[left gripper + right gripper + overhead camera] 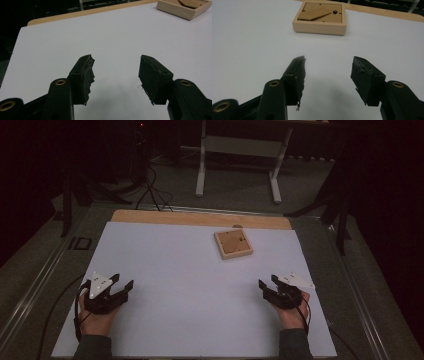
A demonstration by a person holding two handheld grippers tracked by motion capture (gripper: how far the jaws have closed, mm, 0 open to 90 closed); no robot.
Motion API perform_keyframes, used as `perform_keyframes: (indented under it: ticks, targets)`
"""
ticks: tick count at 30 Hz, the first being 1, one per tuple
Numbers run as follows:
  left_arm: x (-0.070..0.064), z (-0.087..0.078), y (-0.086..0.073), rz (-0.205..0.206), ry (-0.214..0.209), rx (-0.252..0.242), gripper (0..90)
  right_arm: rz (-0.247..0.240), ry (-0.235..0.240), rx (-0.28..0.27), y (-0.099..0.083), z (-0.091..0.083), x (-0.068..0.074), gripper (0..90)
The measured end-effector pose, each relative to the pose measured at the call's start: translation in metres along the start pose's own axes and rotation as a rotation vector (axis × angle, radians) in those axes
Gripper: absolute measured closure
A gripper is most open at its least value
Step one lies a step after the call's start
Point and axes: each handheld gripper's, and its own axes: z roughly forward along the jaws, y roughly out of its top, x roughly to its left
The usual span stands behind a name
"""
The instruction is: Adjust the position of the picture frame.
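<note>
A small wooden picture frame lies face down on the white sheet, right of centre toward the far edge; its brown backing and stand show. In the right gripper view the picture frame lies straight ahead; in the left gripper view its corner is at the top right. My left gripper rests open near the front left of the sheet, nothing between its jaws. My right gripper rests open at the front right, jaws empty, pointing toward the frame.
The white sheet covers a wooden tabletop whose far edge shows as a tan strip. Beyond it stand white desk legs and floor cables. Metal rails run along both sides.
</note>
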Motion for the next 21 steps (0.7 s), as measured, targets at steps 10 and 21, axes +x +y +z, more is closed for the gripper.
perform_keyframes:
  ticks: [10, 21]
  targets:
    - [0.003, -0.002, -0.001, -0.018, 0.006, -0.003, 44.4, -0.058, -0.003, -0.026, 0.025, 0.012, 0.009, 49.2]
    - [0.002, 0.001, -0.001, -0.017, -0.002, 0.005, 44.3, -0.080, -0.001, -0.028, 0.042, 0.035, 0.005, 58.3]
